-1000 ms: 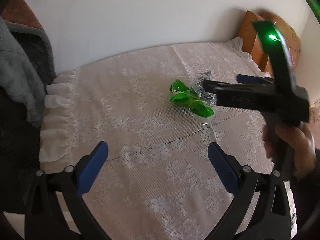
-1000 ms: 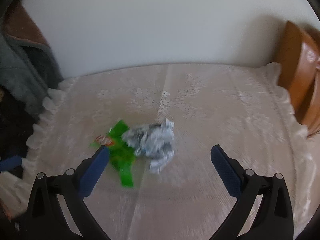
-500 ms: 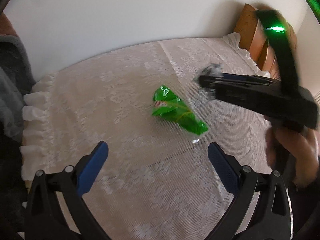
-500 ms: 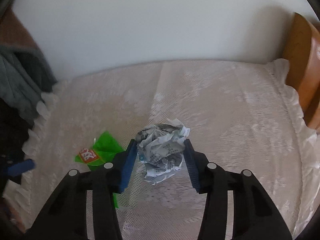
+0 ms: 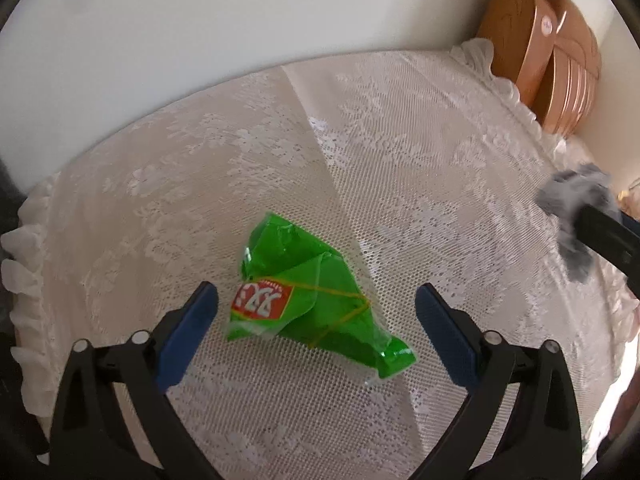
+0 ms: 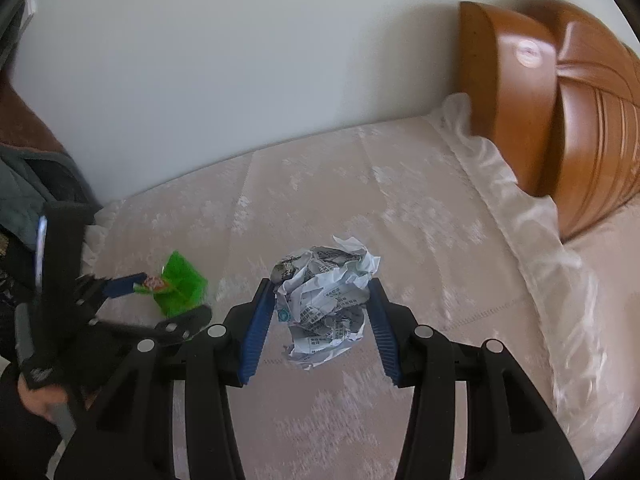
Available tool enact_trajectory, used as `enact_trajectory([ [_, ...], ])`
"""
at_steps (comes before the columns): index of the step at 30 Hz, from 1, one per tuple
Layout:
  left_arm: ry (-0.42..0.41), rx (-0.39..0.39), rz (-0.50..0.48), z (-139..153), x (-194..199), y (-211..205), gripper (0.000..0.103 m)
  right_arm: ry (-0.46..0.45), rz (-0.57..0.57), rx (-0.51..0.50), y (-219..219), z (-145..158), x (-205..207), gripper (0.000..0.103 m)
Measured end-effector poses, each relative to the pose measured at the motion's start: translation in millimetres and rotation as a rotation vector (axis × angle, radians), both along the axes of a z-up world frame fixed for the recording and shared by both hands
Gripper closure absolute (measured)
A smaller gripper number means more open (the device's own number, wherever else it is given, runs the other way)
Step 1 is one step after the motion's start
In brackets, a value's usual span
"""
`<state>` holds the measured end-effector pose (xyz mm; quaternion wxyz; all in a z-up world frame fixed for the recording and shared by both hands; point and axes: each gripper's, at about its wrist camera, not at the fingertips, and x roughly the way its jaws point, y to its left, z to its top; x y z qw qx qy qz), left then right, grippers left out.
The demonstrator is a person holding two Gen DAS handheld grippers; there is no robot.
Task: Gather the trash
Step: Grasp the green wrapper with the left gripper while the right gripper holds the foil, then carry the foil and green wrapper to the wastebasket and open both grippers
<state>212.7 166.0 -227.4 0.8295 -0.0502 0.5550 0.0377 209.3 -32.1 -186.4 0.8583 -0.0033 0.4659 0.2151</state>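
A crumpled green wrapper (image 5: 312,296) with a red label lies on the lace tablecloth (image 5: 400,160). My left gripper (image 5: 316,304) is open, its blue pads on either side of the wrapper, just above it. My right gripper (image 6: 322,300) is shut on a crumpled ball of printed paper (image 6: 324,300) and holds it above the cloth. The paper ball also shows blurred at the right edge of the left wrist view (image 5: 576,216). The wrapper (image 6: 180,284) and left gripper (image 6: 152,300) show at the left of the right wrist view.
A white wall (image 5: 240,20) runs behind the table. A carved wooden chair back (image 6: 560,120) stands at the right end. Grey and dark clothing (image 6: 24,192) hangs at the left. The cloth's ruffled edge (image 5: 16,280) marks the table's left side.
My right gripper closed on the paper ball, lifted it and carried it right. My left gripper moved forward and down so its pads straddle the green wrapper.
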Motion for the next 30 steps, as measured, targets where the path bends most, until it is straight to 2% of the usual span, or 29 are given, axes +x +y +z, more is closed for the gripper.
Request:
enact_trajectory([
  [2, 0.015, 0.002, 0.002, -4.0, 1.9, -0.9, 0.031, 0.004, -0.010, 0.004, 0.3, -1.4, -5.4, 0.055],
  [11, -0.006, -0.046, 0.033, 0.2, 0.2, 7.9, 0.038, 0.004, -0.051, 0.009, -17.9, 5.7, -31.9, 0.055],
  [18, -0.058, -0.060, -0.020, 34.3, -25.6, -13.0, 0.039, -0.021, -0.113, 0.040, -46.4, 22.8, -65.6, 0.055],
  [23, -0.097, -0.072, -0.113, 69.8, -64.1, -48.7, 0.039, -0.066, -0.163, 0.061, -83.7, 45.1, -116.1, 0.055],
  [30, -0.097, -0.136, -0.330, 100.7, -126.7, -141.7, 0.038, -0.069, -0.311, 0.048, -159.4, 61.6, -214.4, 0.054],
])
